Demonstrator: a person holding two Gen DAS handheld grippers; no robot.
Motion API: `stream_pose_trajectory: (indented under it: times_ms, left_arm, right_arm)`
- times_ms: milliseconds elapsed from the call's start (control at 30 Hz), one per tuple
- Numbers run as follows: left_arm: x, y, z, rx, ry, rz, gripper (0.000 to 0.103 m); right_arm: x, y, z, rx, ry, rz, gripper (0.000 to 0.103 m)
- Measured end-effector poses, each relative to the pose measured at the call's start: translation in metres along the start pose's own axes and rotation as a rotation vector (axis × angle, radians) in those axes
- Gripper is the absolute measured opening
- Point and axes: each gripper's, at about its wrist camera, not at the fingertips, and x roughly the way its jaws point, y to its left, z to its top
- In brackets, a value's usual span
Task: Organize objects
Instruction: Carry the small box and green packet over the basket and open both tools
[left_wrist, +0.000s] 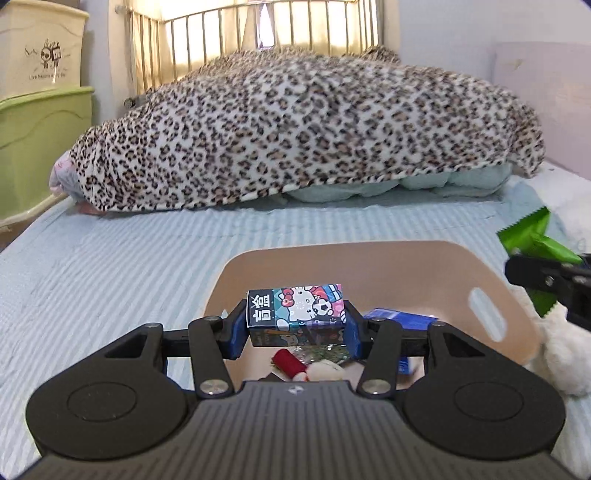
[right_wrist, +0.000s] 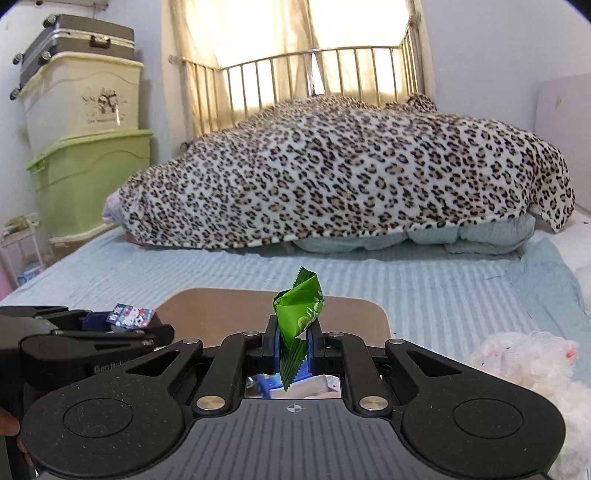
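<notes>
My left gripper (left_wrist: 295, 325) is shut on a small Hello Kitty box (left_wrist: 295, 312) and holds it over a beige bin (left_wrist: 369, 266) on the bed. In the bin lie a red spool (left_wrist: 288, 363), a blue box (left_wrist: 402, 319) and a small white toy (left_wrist: 325, 371). My right gripper (right_wrist: 293, 343) is shut on a green snack wrapper (right_wrist: 299, 317), held above the same bin (right_wrist: 221, 306). The wrapper (left_wrist: 532, 240) and the right gripper show at the right edge of the left wrist view. The Hello Kitty box (right_wrist: 131, 316) shows at left in the right wrist view.
A leopard-print blanket (left_wrist: 303, 133) covers a heap at the far end of the blue striped bed (left_wrist: 110, 266). A white plush toy (right_wrist: 532, 365) lies right of the bin. Cream and green storage boxes (right_wrist: 92, 147) stand at left. A metal headboard (right_wrist: 314, 74) is behind.
</notes>
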Motion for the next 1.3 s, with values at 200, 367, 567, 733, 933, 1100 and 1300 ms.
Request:
stream_pose_trajectory:
  times_ms: [200,367,567,733,933,1100,1300]
  left_arm:
    - [0.039,-0.002,-0.006,0.018,0.09,0.032,0.052]
    - [0.062,-0.006,-0.018,0.044,0.191,0.051,0.052]
    - [0.073,-0.003,-0.029,0.032,0.283,0.031,0.055]
    - [0.066,-0.006,-0.029,0.04,0.267,-0.001,0.075]
    - [0.051,-0.011,-0.024,0.029,0.235,0.025,0.09]
    - [0.039,-0.006,-0.018,0.014,0.224,0.007,0.09]
    - [0.013,-0.01,-0.013,0.028,0.178,-0.023,0.09]
  right_arm:
    - [0.036,0.007,-0.01,-0.021,0.077,-0.027,0.012]
    - [0.065,0.009,-0.02,-0.019,0.182,-0.044,0.012]
    - [0.082,0.008,-0.033,-0.016,0.311,-0.051,0.012]
    - [0.079,0.009,-0.033,-0.056,0.316,-0.069,0.048]
    - [0.057,0.006,-0.022,-0.05,0.241,-0.082,0.075]
    - [0.033,0.006,-0.016,-0.06,0.19,-0.093,0.091]
    - [0.003,0.01,-0.016,-0.07,0.149,-0.108,0.094]
